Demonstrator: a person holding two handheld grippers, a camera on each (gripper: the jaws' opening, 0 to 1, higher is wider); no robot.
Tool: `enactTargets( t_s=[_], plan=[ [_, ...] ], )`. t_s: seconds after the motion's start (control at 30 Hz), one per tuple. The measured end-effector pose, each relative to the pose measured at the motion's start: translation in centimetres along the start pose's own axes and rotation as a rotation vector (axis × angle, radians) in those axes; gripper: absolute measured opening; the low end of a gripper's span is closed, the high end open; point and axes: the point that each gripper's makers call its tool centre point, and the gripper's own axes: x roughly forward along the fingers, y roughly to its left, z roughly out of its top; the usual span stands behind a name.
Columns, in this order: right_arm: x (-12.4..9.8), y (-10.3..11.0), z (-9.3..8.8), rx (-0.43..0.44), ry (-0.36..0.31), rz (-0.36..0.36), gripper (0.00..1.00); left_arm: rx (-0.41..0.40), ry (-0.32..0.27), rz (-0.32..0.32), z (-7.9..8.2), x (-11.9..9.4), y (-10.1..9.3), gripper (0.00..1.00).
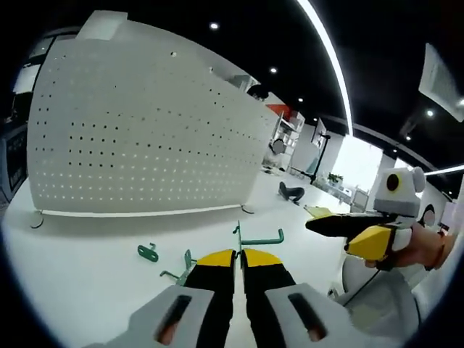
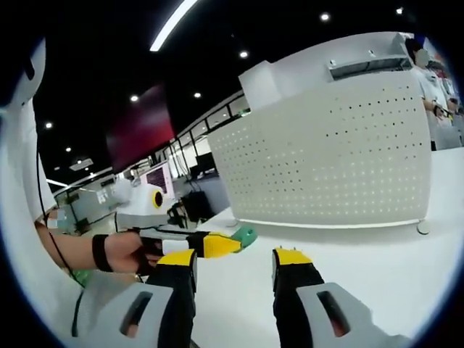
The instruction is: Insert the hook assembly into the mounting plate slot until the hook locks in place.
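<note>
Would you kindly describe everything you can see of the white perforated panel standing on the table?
The perforated panel is a broad white sheet, apparently painted metal, dotted with regular rows of small holes. It stands upright on the white table, resting on small feet at its lower corners, with a narrow lip along its bottom edge. No hook hangs on it, and neither gripper touches it. In the right gripper view the perforated panel looks the same, with a white box-like part above its top edge.

Ahead of the left hand-held gripper (image 1: pixel 238 255), with its black jaws tipped yellow, three green hooks (image 1: pixel 261 238) lie on the white bench (image 1: pixel 87 268). Beyond stands a white pegboard (image 1: pixel 145 130) dotted with rows of small dark holes.
</note>
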Motion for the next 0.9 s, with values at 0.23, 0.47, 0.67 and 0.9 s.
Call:
enactTargets(
  t_s=[0.23,0.47,0.67,0.9],
  plan=[
    [0.1,0.2,-0.2,0.037,-0.013,-0.01,0.35,0.013,-0.015,-0.054,0.2,0.2,-1.8,0.04],
    [0.1,0.2,-0.4,0.05,-0.004,-0.013,0.31,0.035,-0.035,-0.085,0.6,-0.1,-3.0,0.04],
    [0.3,0.4,-0.2,0.083,-0.014,0.0,0.25,0.057,-0.037,-0.12,0.5,-0.1,-4.2,0.04],
    [0.3,0.1,0.2,0.175,-0.036,-0.012,0.15,0.086,-0.059,-0.13,0.9,-0.2,-4.6,0.04]
  ],
)
